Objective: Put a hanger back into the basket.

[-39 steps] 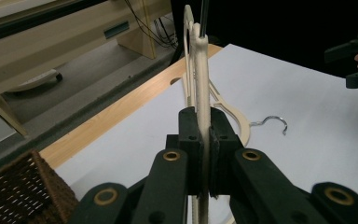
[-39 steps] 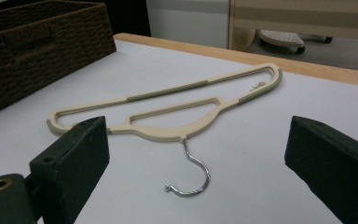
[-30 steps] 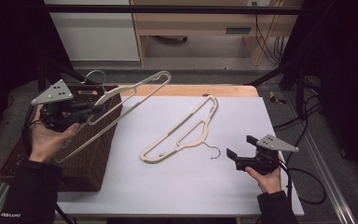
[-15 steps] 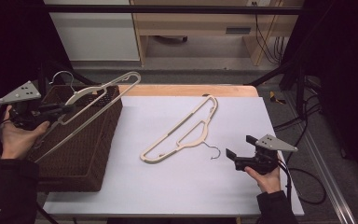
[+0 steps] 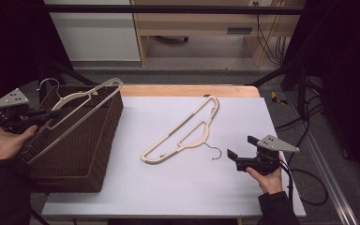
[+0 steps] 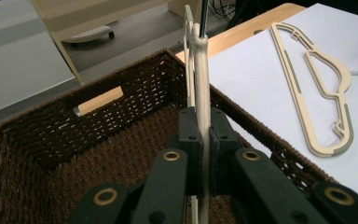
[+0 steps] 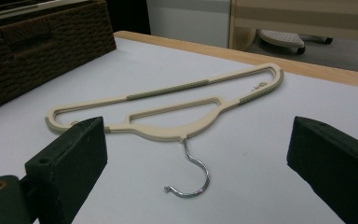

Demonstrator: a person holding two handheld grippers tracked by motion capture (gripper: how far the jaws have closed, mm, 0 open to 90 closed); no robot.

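My left gripper [image 5: 50,114] is shut on a cream plastic hanger [image 5: 85,95] and holds it tilted over the brown wicker basket [image 5: 91,154] at the table's left end. In the left gripper view the jaws [image 6: 204,128] pinch the hanger [image 6: 199,70] edge-on above the basket's inside [image 6: 135,88]. A second cream hanger [image 5: 187,133] with a metal hook [image 5: 215,152] lies flat mid-table. My right gripper [image 5: 236,159] rests open near the front right, its jaws [image 7: 198,140] spread wide before that hanger [image 7: 168,109], not touching it.
A white sheet [image 5: 168,187] covers the table, with a wooden strip [image 5: 187,90] along the far edge. Cables [image 5: 304,178] trail off the right side. Dark frame posts [image 5: 290,70] and a light cabinet [image 5: 93,33] stand beyond the table.
My left hand has carried the hanger leftward and lower, from the basket's right edge to over its middle. The right gripper and the lying hanger have not moved.
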